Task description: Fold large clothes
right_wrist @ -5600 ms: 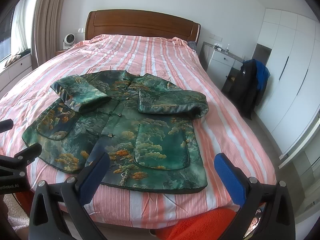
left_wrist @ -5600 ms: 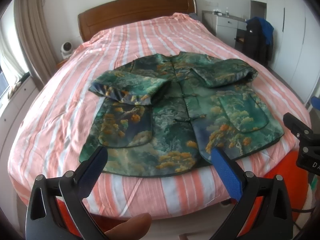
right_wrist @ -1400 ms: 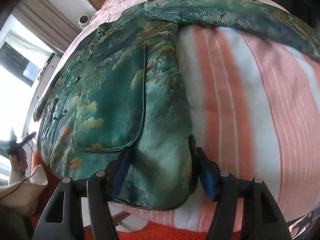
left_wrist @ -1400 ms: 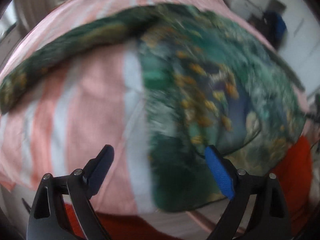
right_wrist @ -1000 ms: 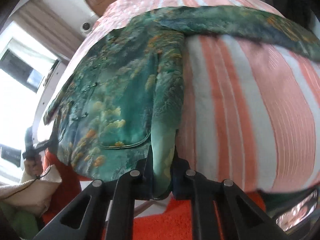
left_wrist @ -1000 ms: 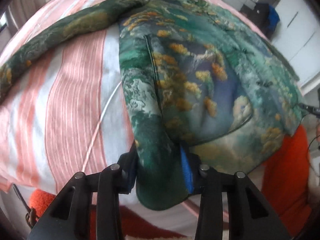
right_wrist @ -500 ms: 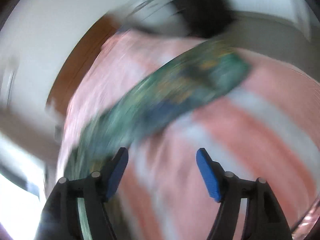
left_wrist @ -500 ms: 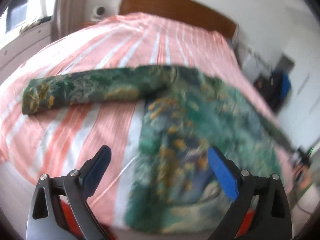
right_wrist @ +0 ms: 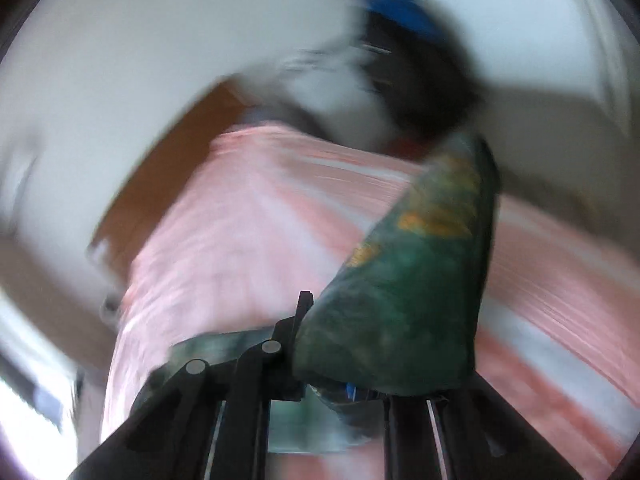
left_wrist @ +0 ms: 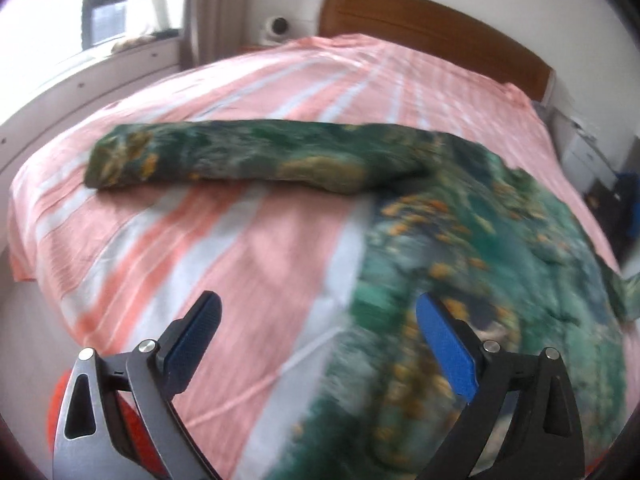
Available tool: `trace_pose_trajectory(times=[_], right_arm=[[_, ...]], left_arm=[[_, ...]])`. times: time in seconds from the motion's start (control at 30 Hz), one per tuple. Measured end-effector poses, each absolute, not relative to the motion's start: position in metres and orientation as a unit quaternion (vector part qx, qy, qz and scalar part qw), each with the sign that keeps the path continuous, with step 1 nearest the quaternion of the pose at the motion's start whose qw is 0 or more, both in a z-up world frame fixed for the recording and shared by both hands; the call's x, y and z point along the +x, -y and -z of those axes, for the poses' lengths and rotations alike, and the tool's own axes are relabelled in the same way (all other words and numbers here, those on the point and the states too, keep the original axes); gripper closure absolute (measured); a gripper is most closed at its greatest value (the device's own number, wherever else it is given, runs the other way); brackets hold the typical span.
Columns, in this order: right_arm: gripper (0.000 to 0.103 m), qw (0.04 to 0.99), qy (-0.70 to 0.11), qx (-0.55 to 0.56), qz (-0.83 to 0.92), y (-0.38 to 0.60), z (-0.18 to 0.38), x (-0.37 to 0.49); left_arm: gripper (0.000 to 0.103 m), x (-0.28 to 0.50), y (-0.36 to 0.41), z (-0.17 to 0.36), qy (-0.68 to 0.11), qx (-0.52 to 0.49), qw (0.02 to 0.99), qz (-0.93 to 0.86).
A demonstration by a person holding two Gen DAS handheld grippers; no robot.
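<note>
a: where are we standing on the fold?

b: early, by our read. the jacket [left_wrist: 500,248] is lying spread on the striped bedspread [left_wrist: 248,264], body toward the near right of the left wrist view, one sleeve [left_wrist: 240,156] stretched flat out to the left. no fold is showing on that side yet, so both sleeves and the body fold are looking undone.

a: tongs?

b: left gripper [left_wrist: 318,338] is hanging released, blue pads [left_wrist: 448,352] wide apart, nothing between them. we're seeing it pitched down over the near edge of the bed, the right pad over the jacket's hem area, the left one over bare bedspread.

a: right one?

b: right gripper [right_wrist: 332,384] is clenched on a bunch of green jacket fabric [right_wrist: 404,300]; the cloth is rising as a peak in front of the lens. frame is heavily blurred, so we're not calling which part it is. likely the other sleeve or side edge.

a: next?

b: we're guessing: carry that part in over the body, then do the left sleeve.
</note>
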State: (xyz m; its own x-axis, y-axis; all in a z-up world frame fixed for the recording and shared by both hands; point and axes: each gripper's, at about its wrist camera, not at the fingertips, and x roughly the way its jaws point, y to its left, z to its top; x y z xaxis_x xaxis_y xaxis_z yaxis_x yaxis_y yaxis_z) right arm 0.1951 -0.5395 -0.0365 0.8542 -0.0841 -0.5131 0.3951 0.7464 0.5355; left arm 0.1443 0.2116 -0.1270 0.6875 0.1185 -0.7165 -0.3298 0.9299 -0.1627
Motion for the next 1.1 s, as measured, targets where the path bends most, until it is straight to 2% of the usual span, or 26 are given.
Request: trace_pose_trajectory(times=[0.1, 0.2, 0.3, 0.43, 0.53, 0.57, 0.6, 0.67, 0.77, 0.83, 0.87, 1.0, 1.1], right_arm=[[0.090, 0.938, -0.233, 0.252, 0.051, 0.456, -0.026, 0.242], [0.090, 0.951, -0.241, 0.193, -0.023, 0.363, -0.052, 0.292], [0.090, 0.950, -0.267, 0.150, -0.069, 0.278, -0.041, 0.341], [0.089, 0.935, -0.320, 0.121, -0.089, 0.188, 0.023, 0.387], [0.069, 0.906, -0.393, 0.130, -0.091, 0.145, 0.092, 0.406], [0.053, 0.892, -0.419, 0.136, -0.097, 0.140, 0.109, 0.409], [0.049, 0.877, -0.447, 0.143, -0.102, 0.142, 0.127, 0.407], [0.048, 0.871, -0.459, 0.142, -0.107, 0.139, 0.138, 0.406], [0.040, 0.879, -0.436, 0.129, -0.146, 0.149, 0.117, 0.390], [0.026, 0.893, -0.412, 0.107, -0.146, 0.161, 0.090, 0.375], [0.024, 0.899, -0.405, 0.095, -0.137, 0.152, 0.085, 0.370], [0.024, 0.913, -0.402, 0.014, -0.066, 0.186, 0.085, 0.366], [0.024, 0.883, -0.466, 0.027, -0.050, 0.194, 0.126, 0.384]], left_arm=[[0.005, 0.142, -0.223, 0.139, -0.372, -0.140, 0.907, -0.136], [0.005, 0.131, -0.230, 0.145, -0.349, -0.105, 0.919, -0.151], [0.005, 0.123, -0.233, 0.147, -0.341, -0.064, 0.922, -0.168], [0.005, 0.121, -0.233, 0.150, -0.341, -0.063, 0.925, -0.155], [0.005, 0.126, -0.224, 0.153, -0.352, -0.034, 0.924, -0.144], [0.005, 0.128, -0.219, 0.156, -0.358, -0.019, 0.923, -0.144], [0.005, 0.129, -0.217, 0.156, -0.361, -0.011, 0.921, -0.144], [0.004, 0.130, -0.211, 0.157, -0.363, 0.006, 0.920, -0.145], [0.003, 0.129, -0.208, 0.155, -0.360, 0.015, 0.921, -0.148], [0.002, 0.129, -0.210, 0.155, -0.363, 0.006, 0.920, -0.146], [0.002, 0.130, -0.212, 0.156, -0.365, 0.001, 0.919, -0.146], [0.002, 0.135, -0.220, 0.162, -0.383, -0.026, 0.911, -0.149], [0.001, 0.135, -0.226, 0.166, -0.393, -0.045, 0.906, -0.151]])
